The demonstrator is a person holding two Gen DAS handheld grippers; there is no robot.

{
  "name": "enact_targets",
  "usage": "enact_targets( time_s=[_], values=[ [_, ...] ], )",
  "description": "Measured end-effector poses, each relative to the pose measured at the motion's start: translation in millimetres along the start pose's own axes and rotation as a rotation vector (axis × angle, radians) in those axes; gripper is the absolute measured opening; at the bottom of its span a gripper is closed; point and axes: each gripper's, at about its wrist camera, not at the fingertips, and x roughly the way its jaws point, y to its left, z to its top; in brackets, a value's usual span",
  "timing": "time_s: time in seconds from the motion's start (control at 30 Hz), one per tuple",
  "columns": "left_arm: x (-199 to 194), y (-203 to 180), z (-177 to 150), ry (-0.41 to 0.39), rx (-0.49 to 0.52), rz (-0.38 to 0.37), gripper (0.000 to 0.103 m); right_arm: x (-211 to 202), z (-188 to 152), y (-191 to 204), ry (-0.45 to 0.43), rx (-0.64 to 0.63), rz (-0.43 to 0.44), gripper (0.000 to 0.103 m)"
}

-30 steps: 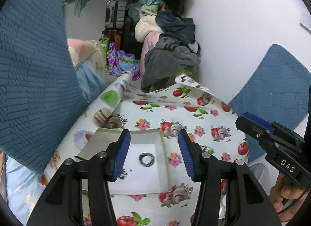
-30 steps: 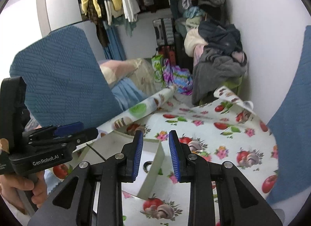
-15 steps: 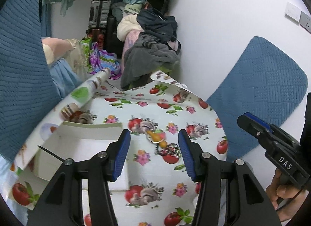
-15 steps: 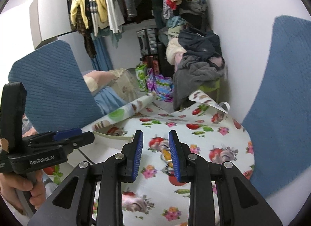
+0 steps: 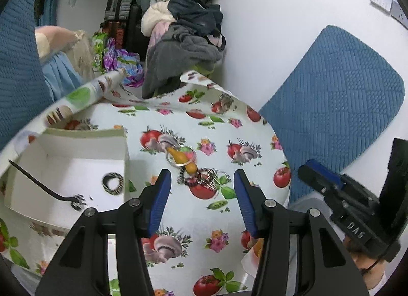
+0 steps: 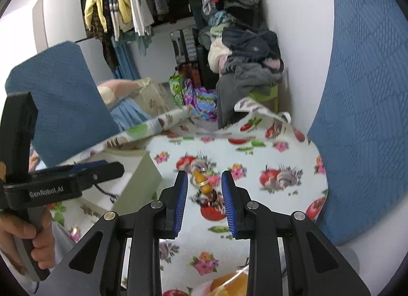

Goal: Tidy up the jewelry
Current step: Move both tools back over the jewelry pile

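Just beyond the right hand-held gripper [image 6: 205, 195] lies jewelry [image 6: 207, 194].

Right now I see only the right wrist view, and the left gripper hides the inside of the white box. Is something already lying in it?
Observer: Yes. In the left wrist view, a black-and-white striped ring lies on the floor of the white box.
Operator: And the left gripper, does it hold anything?
Observer: No. The left gripper is open and empty. The jewelry pile lies on the tablecloth ahead of its fingertips.
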Motion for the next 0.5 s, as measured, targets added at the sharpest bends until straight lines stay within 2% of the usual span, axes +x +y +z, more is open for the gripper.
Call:
enact_targets(
  time_s=[0.33, 0.5],
  values=[
    [35, -1, -11, 0.054, -0.006, -0.013, 0.05, 33, -38, -23, 0.033, 0.027, -0.007, 0.025],
    [60, 1, -8, 0.094, 0.003, -0.018, 0.045, 68, -47, -41, 0.097, 0.063, 0.002, 0.025]
  ],
)
